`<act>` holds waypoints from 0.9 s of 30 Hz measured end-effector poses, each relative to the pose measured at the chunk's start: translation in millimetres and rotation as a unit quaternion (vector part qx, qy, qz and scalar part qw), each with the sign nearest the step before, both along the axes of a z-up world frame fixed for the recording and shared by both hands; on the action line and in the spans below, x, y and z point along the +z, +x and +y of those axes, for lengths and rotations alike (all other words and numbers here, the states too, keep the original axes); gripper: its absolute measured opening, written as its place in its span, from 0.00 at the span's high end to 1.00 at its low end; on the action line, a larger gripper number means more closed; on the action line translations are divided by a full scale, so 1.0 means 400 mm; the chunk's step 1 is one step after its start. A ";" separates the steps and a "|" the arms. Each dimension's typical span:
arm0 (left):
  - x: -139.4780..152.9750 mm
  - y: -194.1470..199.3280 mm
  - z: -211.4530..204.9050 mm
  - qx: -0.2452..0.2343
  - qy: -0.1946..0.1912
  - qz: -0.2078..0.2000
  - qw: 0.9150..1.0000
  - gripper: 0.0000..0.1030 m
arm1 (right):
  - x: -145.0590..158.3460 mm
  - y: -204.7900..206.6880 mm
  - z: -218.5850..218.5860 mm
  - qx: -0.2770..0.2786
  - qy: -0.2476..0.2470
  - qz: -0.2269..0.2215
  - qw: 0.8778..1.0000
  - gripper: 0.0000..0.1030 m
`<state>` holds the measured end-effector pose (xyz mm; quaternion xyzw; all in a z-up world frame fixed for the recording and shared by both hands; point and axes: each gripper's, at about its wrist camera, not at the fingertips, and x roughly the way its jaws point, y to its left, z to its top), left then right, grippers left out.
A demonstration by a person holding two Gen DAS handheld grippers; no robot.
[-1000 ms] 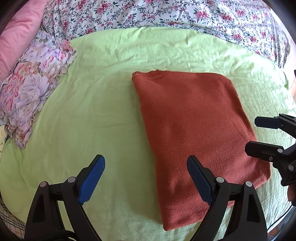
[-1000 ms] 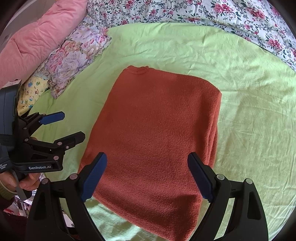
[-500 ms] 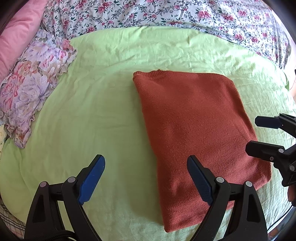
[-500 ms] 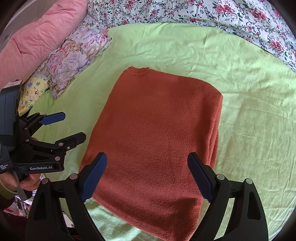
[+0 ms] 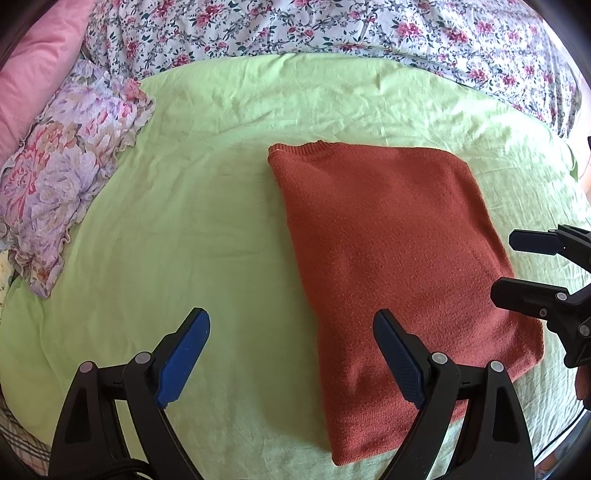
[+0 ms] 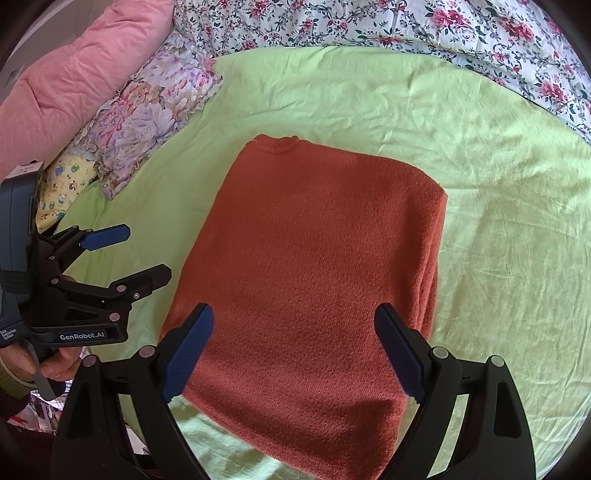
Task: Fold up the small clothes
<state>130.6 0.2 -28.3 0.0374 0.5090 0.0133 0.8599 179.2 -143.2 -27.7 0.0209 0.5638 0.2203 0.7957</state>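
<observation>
A rust-orange knit sweater [image 5: 391,236] [image 6: 314,258] lies folded into a flat rectangle on the green sheet, its collar at the far end. My left gripper [image 5: 291,354] hovers open over the sweater's near left edge and the bare sheet beside it, holding nothing. In the right wrist view that left gripper [image 6: 144,254] shows at the left, held by a hand. My right gripper [image 6: 293,350] hangs open above the sweater's near end, empty. From the left wrist view the right gripper [image 5: 517,266] appears at the sweater's right edge, also open.
The light green sheet [image 5: 166,240] [image 6: 498,221] covers the bed. A floral pillow [image 5: 62,177] [image 6: 147,122] and a pink pillow [image 6: 70,85] lie at the left. A flowered bedspread [image 5: 332,29] runs along the far side. The bed's near edge is just below the grippers.
Both grippers have drifted slightly, so the sweater sits a little lower and to the right in both views. Both stay open; the sweater has not moved on the sheet.
</observation>
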 end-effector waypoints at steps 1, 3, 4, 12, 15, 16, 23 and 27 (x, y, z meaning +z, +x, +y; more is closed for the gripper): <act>0.000 0.000 0.000 0.000 0.000 0.000 1.000 0.12 | -0.001 0.001 0.001 0.000 0.000 0.000 1.000 0.14; 0.000 0.001 0.001 0.000 -0.001 0.001 1.000 0.12 | -0.001 0.001 0.001 0.000 0.000 0.000 1.000 0.14; 0.000 0.001 0.001 0.001 -0.001 0.001 1.000 0.12 | -0.001 0.001 0.001 0.000 0.000 0.000 1.000 0.14; 0.001 0.005 0.008 0.005 -0.002 0.002 1.000 0.12 | -0.002 0.005 -0.001 0.000 0.001 0.000 1.000 0.14; 0.000 0.006 0.007 0.003 -0.002 0.002 1.000 0.12 | -0.002 0.006 -0.001 -0.001 0.001 0.000 1.000 0.14; 0.000 0.005 0.005 0.003 -0.002 0.003 1.000 0.12 | -0.001 0.006 -0.002 0.000 0.001 0.000 1.000 0.14; 0.001 0.005 0.002 0.003 -0.003 0.002 1.000 0.12 | -0.001 0.010 -0.002 0.001 0.002 0.000 1.000 0.14; 0.001 0.006 0.002 0.002 -0.003 0.002 1.000 0.12 | 0.000 0.015 -0.003 0.000 0.002 0.000 1.000 0.14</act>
